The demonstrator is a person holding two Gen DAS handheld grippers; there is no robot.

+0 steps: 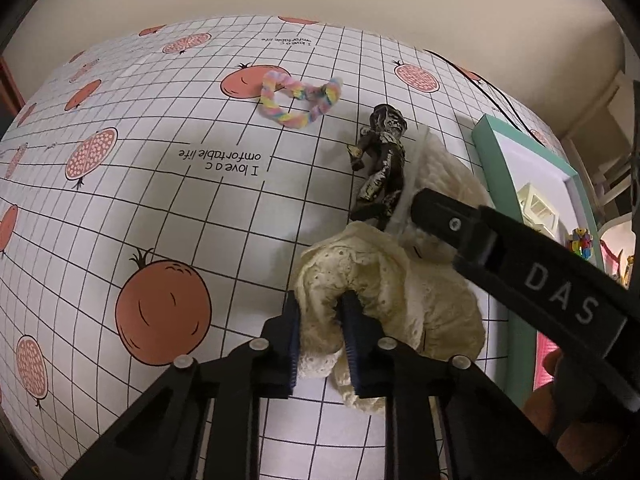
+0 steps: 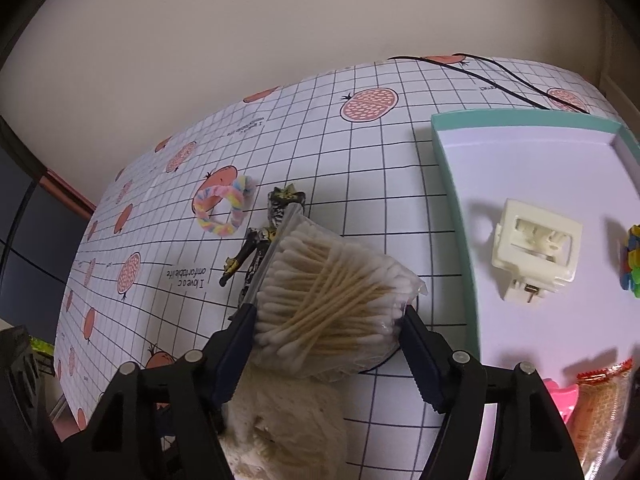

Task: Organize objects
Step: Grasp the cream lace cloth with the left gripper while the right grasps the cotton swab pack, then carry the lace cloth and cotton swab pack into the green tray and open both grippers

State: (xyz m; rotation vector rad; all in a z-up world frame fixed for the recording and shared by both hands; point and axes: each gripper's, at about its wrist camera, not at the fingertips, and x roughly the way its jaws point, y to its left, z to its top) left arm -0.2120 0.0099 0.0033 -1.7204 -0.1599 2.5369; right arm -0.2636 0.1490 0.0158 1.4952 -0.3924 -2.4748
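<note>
A clear bag of cotton swabs [image 2: 328,296] sits between the fingers of my right gripper [image 2: 330,344], which is shut on it just above the table. My left gripper [image 1: 320,320] is shut on a cream lace cloth [image 1: 360,272] that bunches up between its pads. The same cloth [image 2: 288,432] shows under the right gripper. One black right finger [image 1: 452,224] reaches in over the cloth from the right. A dark figurine [image 1: 380,160] lies just beyond the cloth, partly hidden by the bag [image 1: 412,168]. Further back lies a pastel pipe-cleaner ring [image 1: 296,96].
A teal-rimmed tray [image 2: 452,184] stands on the right and holds a white clip [image 2: 536,252], a colourful toy [image 2: 632,260], a pink item [image 2: 560,396] and a snack packet [image 2: 600,412]. A black cable [image 2: 500,76] runs along the table's far edge. The grid tablecloth [image 1: 180,208] covers the table.
</note>
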